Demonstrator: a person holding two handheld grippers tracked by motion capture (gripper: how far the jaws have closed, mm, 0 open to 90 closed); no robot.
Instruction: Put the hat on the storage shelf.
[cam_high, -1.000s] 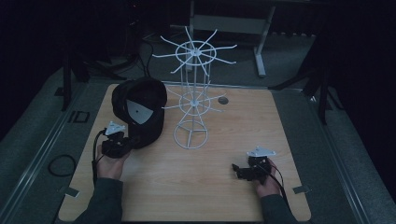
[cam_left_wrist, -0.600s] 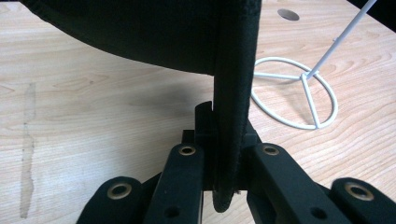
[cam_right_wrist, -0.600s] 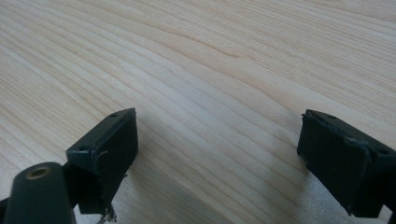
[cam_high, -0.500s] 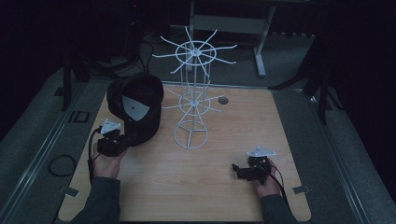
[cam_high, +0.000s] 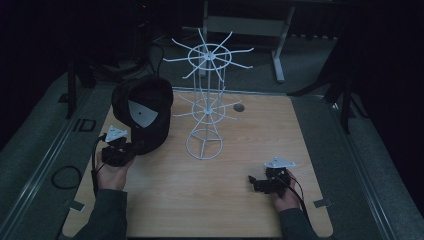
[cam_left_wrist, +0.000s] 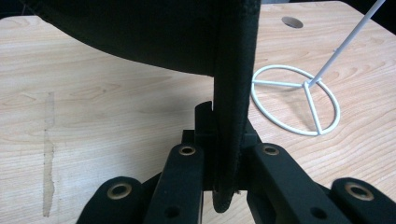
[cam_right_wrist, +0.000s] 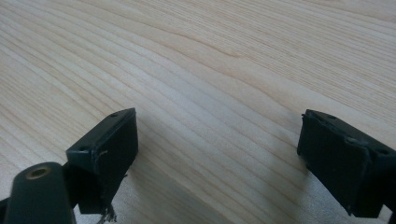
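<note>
Cap (cam_high: 145, 112): black, raised off the counter (cam_high: 240, 200) at its far-left part, open underside turned toward the high camera; a pale grey patch shows inside the crown. Lower edge meets the left gripper.
Cap edge (cam_left_wrist: 233, 93): in the left gripper view, a dark stitched band runs upright down the middle, passing between the two black fingers; the rest of the cap spreads dark across the top of that view.
Left gripper (cam_high: 117, 150): held in the left hand (cam_high: 112, 172) at the counter's left side, fingers (cam_left_wrist: 184, 182) clamped narrow on the cap edge, one each side, both pressing the fabric.
Rack (cam_high: 207, 100): white wire stand, just right of the cap, near the counter's middle-far part. Round base ring with three spokes, slim cage-like stem, two tiers of prongs fanning outward, the upper tier wider. Cap close beside it; touching or not, cannot tell.
Rack base (cam_left_wrist: 296, 100): seen past the cap edge on the right, flat on the wood.
Right gripper (cam_high: 267, 180): in the right hand (cam_high: 287, 197), near-right part of the counter, well apart from cap and rack. Fingers (cam_right_wrist: 107, 144) stand wide, bare wood grain between them.
Counter: light wood, a small round hole (cam_high: 239, 107) near the far edge.
</note>
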